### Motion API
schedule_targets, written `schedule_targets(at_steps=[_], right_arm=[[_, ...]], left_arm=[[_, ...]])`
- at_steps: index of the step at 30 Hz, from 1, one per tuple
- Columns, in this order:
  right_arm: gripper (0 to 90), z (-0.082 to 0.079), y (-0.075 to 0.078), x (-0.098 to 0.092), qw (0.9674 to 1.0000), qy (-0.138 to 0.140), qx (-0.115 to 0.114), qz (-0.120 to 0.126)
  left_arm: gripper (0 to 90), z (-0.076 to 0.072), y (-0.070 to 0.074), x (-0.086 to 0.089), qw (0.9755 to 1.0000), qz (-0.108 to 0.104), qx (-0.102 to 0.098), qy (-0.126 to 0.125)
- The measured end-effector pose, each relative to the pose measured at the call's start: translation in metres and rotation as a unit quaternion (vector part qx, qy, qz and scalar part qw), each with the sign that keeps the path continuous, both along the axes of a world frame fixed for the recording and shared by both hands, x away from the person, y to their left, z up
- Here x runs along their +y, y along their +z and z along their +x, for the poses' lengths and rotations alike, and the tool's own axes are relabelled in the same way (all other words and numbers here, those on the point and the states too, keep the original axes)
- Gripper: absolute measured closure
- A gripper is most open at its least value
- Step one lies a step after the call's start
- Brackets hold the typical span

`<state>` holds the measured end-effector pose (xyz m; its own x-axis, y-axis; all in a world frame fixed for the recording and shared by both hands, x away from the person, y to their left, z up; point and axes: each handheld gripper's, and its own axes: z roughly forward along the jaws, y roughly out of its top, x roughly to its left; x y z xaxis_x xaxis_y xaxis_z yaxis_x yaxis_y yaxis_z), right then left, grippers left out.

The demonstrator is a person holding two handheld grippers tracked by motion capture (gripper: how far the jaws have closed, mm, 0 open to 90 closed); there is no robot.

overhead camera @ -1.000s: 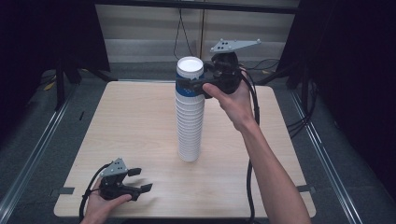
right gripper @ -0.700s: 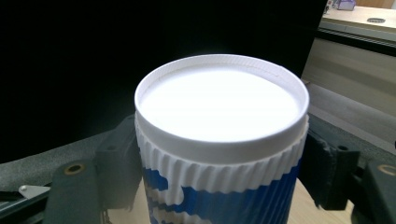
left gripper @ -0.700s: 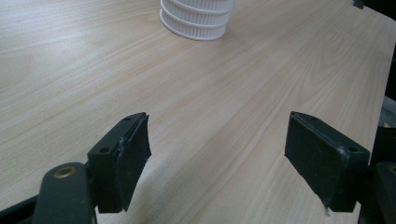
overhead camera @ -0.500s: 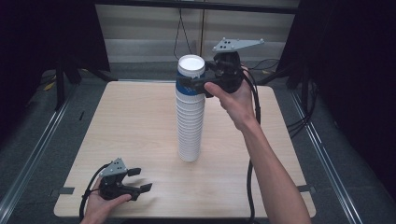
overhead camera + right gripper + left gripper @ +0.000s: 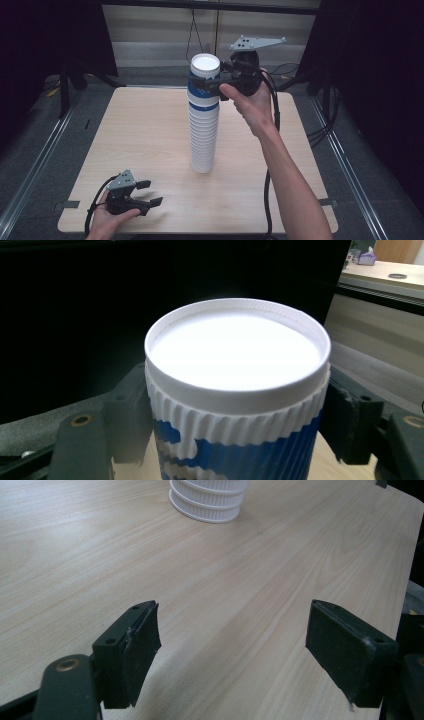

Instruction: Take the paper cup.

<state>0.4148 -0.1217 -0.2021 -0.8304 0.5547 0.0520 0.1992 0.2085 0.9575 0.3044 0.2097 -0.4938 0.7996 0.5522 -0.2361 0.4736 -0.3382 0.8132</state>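
Note:
A tall stack of white ribbed paper cups [image 5: 204,140] stands upright in the middle of the wooden table [image 5: 140,125]. Its top cup [image 5: 204,80] [image 5: 235,390] carries a blue pattern and a white rim. My right gripper [image 5: 206,89] [image 5: 235,435] reaches in level from the right. Its jaws have just been closing, and their pads now press on both sides of that top cup. My left gripper [image 5: 151,193] [image 5: 232,650] rests at the table's front left, well short of the stack's base [image 5: 207,500]. Its jaws have just opened slightly and stand open with nothing between them.
Cables trail from both grippers over the table's edges. Metal rails [image 5: 35,170] run along the floor on both sides. Dark curtains and stands [image 5: 65,85] lie beyond the far edge.

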Motion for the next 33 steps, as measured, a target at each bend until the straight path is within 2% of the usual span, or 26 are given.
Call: schedule_targets(at_steps=[13,16,22,33], right_arm=[[26.2,-0.001,0.01,-0.006,0.9998,-0.006,-0.008,0.017],[26.2,-0.002,0.013,-0.008,0.9995,-0.006,-0.01,0.03],[26.3,-0.005,0.022,-0.007,0.9991,-0.011,-0.024,0.032],[26.6,-0.008,0.027,-0.015,0.998,-0.021,-0.032,0.052]], left_arm=[[21.5,0.001,0.0,0.0,1.0,0.0,0.001,-0.002],[21.5,0.0,0.0,0.0,1.0,0.002,0.001,-0.001],[21.5,0.001,0.0,0.0,1.0,0.0,0.002,-0.001],[21.9,0.0,0.0,0.0,1.0,-0.002,-0.002,0.0]])
